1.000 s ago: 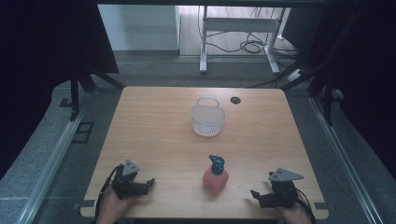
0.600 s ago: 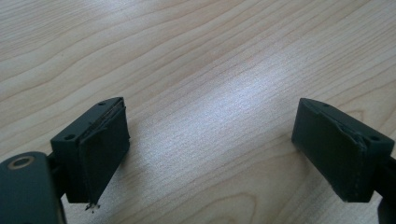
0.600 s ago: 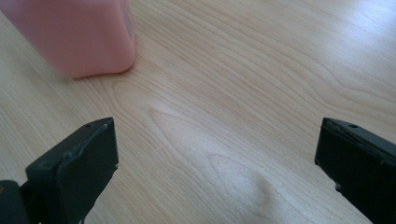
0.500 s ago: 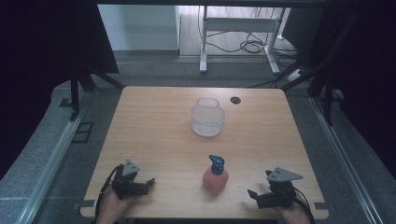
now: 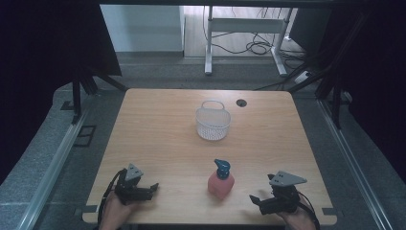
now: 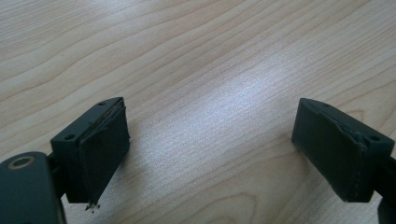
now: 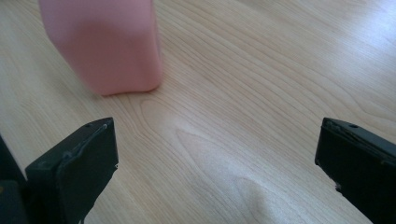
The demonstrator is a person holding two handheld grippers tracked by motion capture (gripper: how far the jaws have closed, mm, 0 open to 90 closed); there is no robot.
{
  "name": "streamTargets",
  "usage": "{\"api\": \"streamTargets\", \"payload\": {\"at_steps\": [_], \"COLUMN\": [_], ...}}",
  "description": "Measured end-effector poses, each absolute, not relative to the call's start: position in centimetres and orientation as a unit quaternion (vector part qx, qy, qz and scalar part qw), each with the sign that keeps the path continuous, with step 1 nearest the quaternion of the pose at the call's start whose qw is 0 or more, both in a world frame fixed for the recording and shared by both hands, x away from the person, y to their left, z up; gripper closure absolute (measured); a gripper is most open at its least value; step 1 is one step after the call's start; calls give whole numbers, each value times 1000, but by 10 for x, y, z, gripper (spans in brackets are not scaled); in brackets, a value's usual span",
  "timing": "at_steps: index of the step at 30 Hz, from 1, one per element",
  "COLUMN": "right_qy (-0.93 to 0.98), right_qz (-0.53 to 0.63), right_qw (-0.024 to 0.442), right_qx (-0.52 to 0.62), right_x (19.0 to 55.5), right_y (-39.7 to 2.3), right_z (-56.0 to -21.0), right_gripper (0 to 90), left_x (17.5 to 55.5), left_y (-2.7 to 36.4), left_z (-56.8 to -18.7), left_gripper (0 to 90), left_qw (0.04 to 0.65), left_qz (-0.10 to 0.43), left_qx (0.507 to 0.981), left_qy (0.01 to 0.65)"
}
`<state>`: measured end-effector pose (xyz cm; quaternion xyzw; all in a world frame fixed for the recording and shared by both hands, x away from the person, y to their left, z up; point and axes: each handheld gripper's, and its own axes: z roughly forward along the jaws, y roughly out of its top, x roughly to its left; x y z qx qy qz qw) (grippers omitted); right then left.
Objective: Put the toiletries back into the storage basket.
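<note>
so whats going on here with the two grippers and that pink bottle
A person holds a gripper in each hand at the near edge of a wooden table. The right gripper, jaws open, sits beside the pink bottle with the blue pump top, not touching it. The left gripper rests open over bare wood. A white mesh basket stands farther back, mid-table.

The table [image 5: 158,143] was pale wood with visible grain and a soft satin sheen. The pink bottle [image 5: 220,183] looked like smooth matt plastic, its blue cap [image 5: 221,166] glossier. The white basket [image 5: 213,122] was perforated plastic. Both grippers' jaws were matt black, their pads slightly rough.
</note>
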<state>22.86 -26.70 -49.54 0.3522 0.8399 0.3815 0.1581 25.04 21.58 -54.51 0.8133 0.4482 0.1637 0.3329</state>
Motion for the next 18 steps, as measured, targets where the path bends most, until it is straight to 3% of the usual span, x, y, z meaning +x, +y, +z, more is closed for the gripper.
{"api": "streamTargets", "payload": {"at_steps": [18], "right_qy": [839], "right_qz": [405], "right_qw": [145], "right_qx": [334], "right_x": [231], "right_y": [-249], "right_z": [-478], "right_gripper": [0], "left_x": [250], "left_y": [216], "left_z": [-545], "left_gripper": [106], "left_qw": [333], "left_qz": [164], "left_qx": [813], "left_qy": [448]}}
